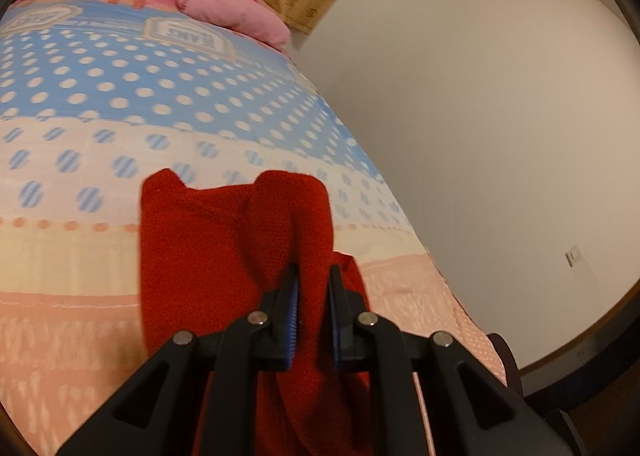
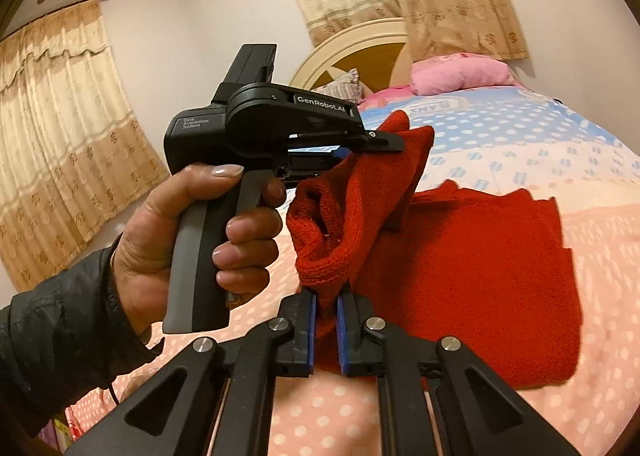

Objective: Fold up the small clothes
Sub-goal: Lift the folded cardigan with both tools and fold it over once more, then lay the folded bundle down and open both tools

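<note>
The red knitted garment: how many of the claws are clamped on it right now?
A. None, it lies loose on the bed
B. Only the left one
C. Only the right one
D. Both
D: the left claw pinches a fold of the red knitted garment, and the right claw grips another bunched part above the bedspread.

Left hand-held gripper [image 1: 313, 288] and right hand-held gripper [image 2: 327, 310] both clamped, tilted downward.
</note>
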`<state>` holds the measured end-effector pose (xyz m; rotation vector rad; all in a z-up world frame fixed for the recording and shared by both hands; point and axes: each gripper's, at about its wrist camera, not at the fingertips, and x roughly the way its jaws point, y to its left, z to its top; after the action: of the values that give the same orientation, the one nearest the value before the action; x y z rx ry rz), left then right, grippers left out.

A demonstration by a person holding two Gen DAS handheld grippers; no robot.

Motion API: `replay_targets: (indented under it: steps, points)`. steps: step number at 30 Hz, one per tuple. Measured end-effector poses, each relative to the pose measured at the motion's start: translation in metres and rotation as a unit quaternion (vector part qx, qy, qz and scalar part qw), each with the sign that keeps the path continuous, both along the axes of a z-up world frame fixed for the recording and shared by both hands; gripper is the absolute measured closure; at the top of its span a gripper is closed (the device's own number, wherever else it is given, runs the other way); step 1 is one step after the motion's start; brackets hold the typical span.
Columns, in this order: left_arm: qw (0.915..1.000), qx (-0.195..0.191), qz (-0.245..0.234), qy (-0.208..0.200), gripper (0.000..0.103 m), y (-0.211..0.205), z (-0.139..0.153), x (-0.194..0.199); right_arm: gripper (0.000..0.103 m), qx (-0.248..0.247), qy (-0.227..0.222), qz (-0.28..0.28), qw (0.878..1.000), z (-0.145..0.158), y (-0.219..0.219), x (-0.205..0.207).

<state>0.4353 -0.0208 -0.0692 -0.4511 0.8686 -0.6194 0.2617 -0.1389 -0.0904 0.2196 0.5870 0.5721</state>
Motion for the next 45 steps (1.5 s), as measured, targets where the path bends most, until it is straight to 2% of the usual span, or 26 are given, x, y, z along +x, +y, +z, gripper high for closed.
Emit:
replay_targets:
  steps: [3, 7, 16, 22, 26, 30, 32, 35, 37, 39, 40, 41, 42, 45]
  points:
    - [0.9998, -0.011, -0.015, 0.003, 0.091, -0.013, 0.000, 0.004, 0.095, 0.013, 0.007, -0.020, 1.000, 0.003, -0.016, -0.001]
    - [0.9992, -0.001, -0.037, 0.014, 0.091, -0.034, -0.007, 0.008, 0.096, 0.024, 0.016, -0.041, 0.999, 0.002, -0.036, -0.001]
    - [0.9980, -0.003, -0.053, 0.034, 0.091, -0.074, -0.023, 0.015, 0.096, 0.053, 0.043, -0.077, 0.995, -0.010, -0.083, 0.001]
    - [0.9967, 0.046, -0.065, 0.017, 0.091, -0.108, -0.023, 0.014, 0.096, 0.075, 0.066, -0.104, 0.990, -0.024, -0.115, -0.001]
    - [0.9955, 0.064, -0.068, 0.015, 0.091, -0.119, -0.030, 0.013, 0.096, 0.086, 0.087, -0.118, 0.985, -0.038, -0.128, -0.006]
    - [0.9929, 0.083, -0.085, -0.001, 0.091, -0.132, -0.032, 0.006, 0.096, 0.097, 0.106, -0.128, 0.981, -0.049, -0.135, -0.007]
    - [0.9920, 0.088, -0.088, -0.022, 0.090, -0.132, -0.024, -0.006, 0.096, 0.095, 0.114, -0.131, 0.980, -0.052, -0.136, -0.009]
    - [0.9875, 0.111, -0.093, -0.064, 0.068, -0.123, -0.009, -0.028, 0.096, 0.088, 0.123, -0.134, 0.979, -0.055, -0.137, -0.012]
    - [0.9814, 0.142, -0.076, -0.105, 0.054, -0.108, -0.002, -0.049, 0.095, 0.083, 0.129, -0.137, 0.979, -0.054, -0.138, -0.015]
    - [0.9740, 0.175, -0.061, -0.129, 0.050, -0.091, 0.000, -0.069, 0.084, 0.073, 0.127, -0.156, 0.977, -0.050, -0.142, -0.020]
    - [0.9720, 0.182, -0.057, -0.137, 0.046, -0.085, -0.001, -0.074, 0.072, 0.048, 0.119, -0.175, 0.976, -0.045, -0.142, -0.024]
    - [0.9684, 0.196, -0.046, -0.147, 0.043, -0.075, -0.003, -0.082, 0.066, 0.028, 0.106, -0.191, 0.976, -0.038, -0.142, -0.027]
    - [0.9642, 0.214, -0.032, -0.154, 0.038, -0.067, -0.007, -0.090, 0.065, 0.010, 0.083, -0.204, 0.975, -0.026, -0.140, -0.030]
    - [0.9624, 0.222, -0.023, -0.155, 0.038, -0.051, -0.019, -0.100, 0.065, -0.019, 0.041, -0.196, 0.980, 0.002, -0.129, -0.026]
